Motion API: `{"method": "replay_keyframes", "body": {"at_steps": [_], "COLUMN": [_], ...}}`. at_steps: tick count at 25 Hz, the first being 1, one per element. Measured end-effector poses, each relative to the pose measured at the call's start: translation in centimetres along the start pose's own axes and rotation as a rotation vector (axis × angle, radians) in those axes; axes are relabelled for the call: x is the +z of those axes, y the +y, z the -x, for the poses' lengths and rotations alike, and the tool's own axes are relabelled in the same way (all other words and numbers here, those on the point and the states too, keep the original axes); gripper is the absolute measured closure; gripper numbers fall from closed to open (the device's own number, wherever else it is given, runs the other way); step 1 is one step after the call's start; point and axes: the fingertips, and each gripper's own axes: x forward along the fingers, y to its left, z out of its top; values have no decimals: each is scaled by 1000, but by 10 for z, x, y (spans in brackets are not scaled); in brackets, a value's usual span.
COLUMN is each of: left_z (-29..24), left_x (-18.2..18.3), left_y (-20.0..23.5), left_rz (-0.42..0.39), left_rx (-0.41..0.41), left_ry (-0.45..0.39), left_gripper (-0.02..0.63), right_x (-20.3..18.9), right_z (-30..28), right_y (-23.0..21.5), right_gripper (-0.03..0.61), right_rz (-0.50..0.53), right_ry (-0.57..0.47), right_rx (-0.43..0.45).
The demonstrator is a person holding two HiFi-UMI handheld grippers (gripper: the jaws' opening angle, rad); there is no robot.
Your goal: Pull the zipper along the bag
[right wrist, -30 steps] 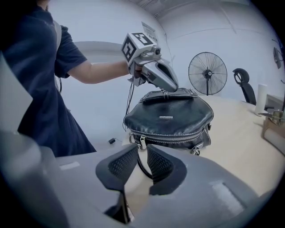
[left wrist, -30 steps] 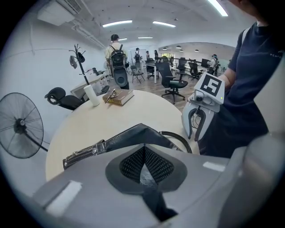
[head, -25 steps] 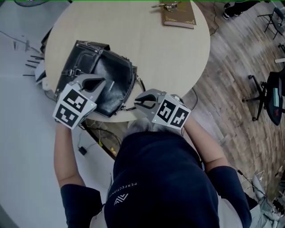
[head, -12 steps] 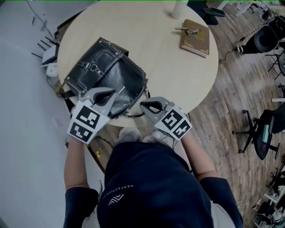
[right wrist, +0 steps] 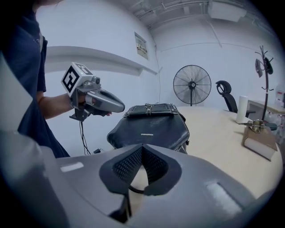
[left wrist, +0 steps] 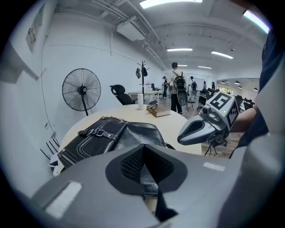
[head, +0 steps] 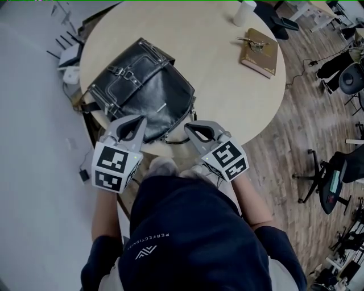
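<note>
A black leather bag [head: 142, 85] lies flat on the round pale table [head: 222, 96], its buckled flap toward the far left. My left gripper [head: 138, 120] hovers at the bag's near edge, shut, with nothing between its pads. My right gripper [head: 188, 127] is shut too, just off the bag's near right corner beside a thin black strap loop [head: 173, 140]. In the left gripper view the bag [left wrist: 111, 133] lies beyond the shut left gripper [left wrist: 143, 146], and the right gripper [left wrist: 200, 128] hangs to the right. The right gripper view shows the bag [right wrist: 149, 127] ahead of the right gripper [right wrist: 142, 147].
A brown book [head: 260, 54] with keys on it and a white cup [head: 244, 12] sit at the table's far right. A standing fan [right wrist: 192, 84] is behind the table. Office chairs [head: 333, 185] stand on the wood floor to the right. The person's torso fills the near side.
The right gripper's jaws have closed from slightly apart. Both grippers have drawn back from over the bag toward its near edge. The head view has shifted.
</note>
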Motion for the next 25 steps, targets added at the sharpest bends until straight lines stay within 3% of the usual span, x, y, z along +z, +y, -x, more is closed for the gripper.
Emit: {"method": "replay_keyframes", "body": {"at_steps": [8, 18, 25], "left_z": [9, 10, 10], "left_x": [-8, -13, -17], "left_y": [-2, -12, -7], "left_rz": [82, 78, 65], "left_rx": [-11, -30, 17], "left_ry": [-23, -32, -11], "left_gripper": [595, 594, 595], "right_x": [12, 10, 14], "right_z": [10, 10, 11], "right_y": [-8, -6, -10], "right_gripper": [577, 577, 577], "right_rz": [-56, -143, -157], "right_ry": [-40, -79, -94], "right_rx": [-57, -50, -58]}}
